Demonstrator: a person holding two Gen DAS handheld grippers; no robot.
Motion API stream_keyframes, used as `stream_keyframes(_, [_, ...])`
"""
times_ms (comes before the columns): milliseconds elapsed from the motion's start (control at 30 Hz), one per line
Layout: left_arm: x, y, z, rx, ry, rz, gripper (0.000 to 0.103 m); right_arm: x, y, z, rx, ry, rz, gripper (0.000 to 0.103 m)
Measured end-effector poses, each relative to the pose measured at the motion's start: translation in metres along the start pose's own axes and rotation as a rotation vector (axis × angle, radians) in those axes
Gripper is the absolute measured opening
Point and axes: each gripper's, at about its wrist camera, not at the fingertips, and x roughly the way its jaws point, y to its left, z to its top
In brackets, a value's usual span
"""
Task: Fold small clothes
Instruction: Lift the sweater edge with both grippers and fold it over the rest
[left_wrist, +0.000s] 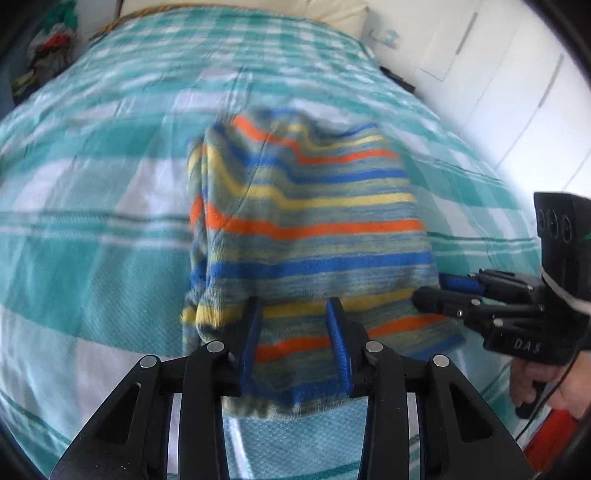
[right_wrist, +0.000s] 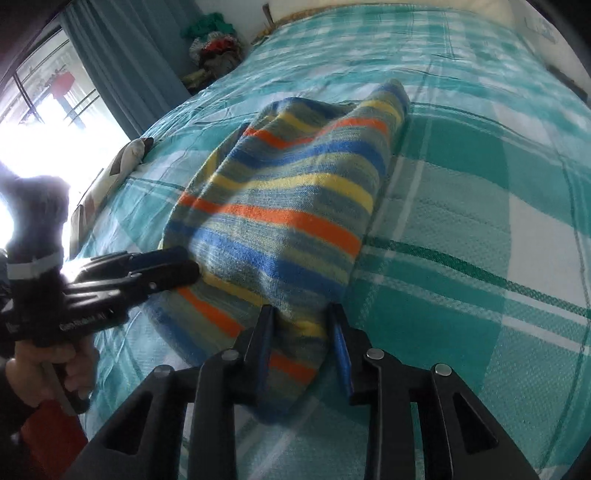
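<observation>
the striped garment (left_wrist: 310, 229) (blue, orange, yellow bands) lies bunched on the teal plaid bedspread (left_wrist: 92, 229). the left gripper (left_wrist: 295, 332) has its jaws parted around the near hem, and the right gripper (right_wrist: 301, 332) likewise straddles the garment's near right corner, jaws apart.

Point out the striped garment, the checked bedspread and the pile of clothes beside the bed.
striped garment (left_wrist: 306, 221): left wrist view, orange stripe.
checked bedspread (right_wrist: 461, 229): right wrist view, bare teal check.
pile of clothes (right_wrist: 216, 46): right wrist view, heap's middle.
</observation>
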Motion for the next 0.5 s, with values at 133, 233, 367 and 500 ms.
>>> stream_keyframes(133, [-0.012,-0.011,0.027,0.066,-0.082,-0.036,0.061,-0.028,0.005,0.034,-0.073,-0.092,-0.047,0.032])
stream_keyframes(233, [0.013,-0.005,0.052,0.063,-0.062,-0.021,0.061,-0.024,-0.002,0.072,-0.070,-0.117,-0.063,0.032])
stream_keyframes(367, [0.059,0.032,0.066,-0.054,0.019,0.038,0.058,0.022,-0.022,0.098,0.035,-0.061,-0.051,0.033])
stream_keyframes(500, [0.055,0.032,0.069,-0.039,0.031,0.033,0.058,0.046,-0.031,0.095,0.101,-0.028,-0.060,0.034])
